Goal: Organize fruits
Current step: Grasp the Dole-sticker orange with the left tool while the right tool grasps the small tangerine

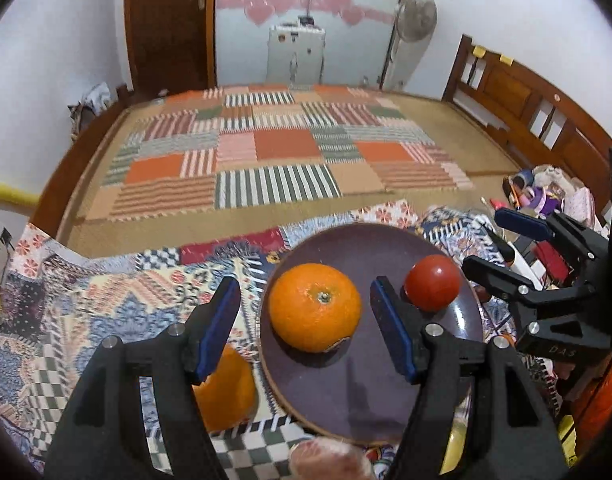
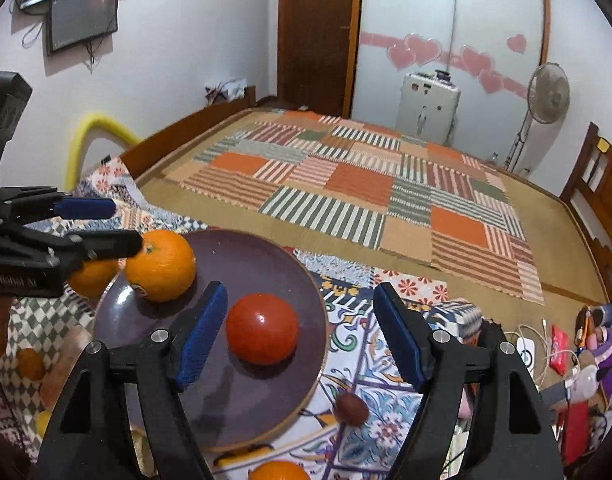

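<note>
— Two fruits on the purple plate [image 1: 369, 400]: an orange [image 1: 314, 306] and a red tomato [image 2: 262, 329], over a patchwork cloth [image 1: 106, 304]; striped mat [image 1: 274, 160] and wardrobe [image 2: 449, 20] beyond.

— Jaws?

— Left gripper [image 1: 306, 324] wide open around the orange, not touching. Right gripper [image 2: 302, 334] wide open, empty, tomato beside one finger.
</note>
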Action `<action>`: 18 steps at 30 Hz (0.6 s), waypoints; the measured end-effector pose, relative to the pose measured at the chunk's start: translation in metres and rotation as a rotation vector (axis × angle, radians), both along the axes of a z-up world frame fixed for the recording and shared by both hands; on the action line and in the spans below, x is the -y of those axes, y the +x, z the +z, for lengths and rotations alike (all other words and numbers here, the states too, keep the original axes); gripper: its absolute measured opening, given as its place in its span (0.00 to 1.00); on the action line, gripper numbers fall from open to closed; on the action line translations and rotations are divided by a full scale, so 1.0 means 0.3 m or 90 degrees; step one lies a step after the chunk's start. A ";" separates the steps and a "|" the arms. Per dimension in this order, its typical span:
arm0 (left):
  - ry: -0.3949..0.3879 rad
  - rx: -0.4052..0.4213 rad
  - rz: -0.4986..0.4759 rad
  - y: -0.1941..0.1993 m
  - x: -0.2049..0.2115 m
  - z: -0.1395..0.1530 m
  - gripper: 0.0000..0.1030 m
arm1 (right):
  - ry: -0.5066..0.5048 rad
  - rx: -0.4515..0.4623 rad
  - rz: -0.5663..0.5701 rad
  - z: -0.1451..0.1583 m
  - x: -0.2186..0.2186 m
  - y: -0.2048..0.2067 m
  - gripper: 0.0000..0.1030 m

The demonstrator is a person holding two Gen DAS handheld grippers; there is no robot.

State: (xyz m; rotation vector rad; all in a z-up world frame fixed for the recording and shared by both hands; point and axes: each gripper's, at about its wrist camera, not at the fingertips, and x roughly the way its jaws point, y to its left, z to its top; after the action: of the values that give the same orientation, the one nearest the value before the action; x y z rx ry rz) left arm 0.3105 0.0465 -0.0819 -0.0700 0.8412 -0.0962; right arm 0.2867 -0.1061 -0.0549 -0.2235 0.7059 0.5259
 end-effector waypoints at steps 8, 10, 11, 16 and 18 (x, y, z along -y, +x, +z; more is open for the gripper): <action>0.032 0.077 0.024 -0.135 -0.062 0.105 0.76 | 0.023 0.057 -0.016 0.054 0.047 -0.088 0.71; 0.040 0.083 0.032 -0.163 -0.082 0.108 0.79 | 0.020 0.069 -0.020 0.053 0.059 -0.109 0.71; 0.046 0.085 0.036 -0.174 -0.089 0.106 0.79 | 0.015 0.071 -0.021 0.048 0.064 -0.117 0.71; 0.064 0.073 0.049 -0.216 -0.132 0.048 0.83 | -0.006 0.066 -0.035 -0.019 0.103 -0.153 0.71; 0.065 0.060 0.049 -0.222 -0.148 0.014 0.83 | -0.010 0.056 -0.039 -0.052 0.120 -0.160 0.71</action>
State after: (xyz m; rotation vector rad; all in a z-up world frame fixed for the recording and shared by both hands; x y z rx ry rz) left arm 0.2438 0.0909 -0.0777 -0.0019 0.7475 0.0153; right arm 0.2386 -0.1421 -0.0704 -0.2379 0.6293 0.4487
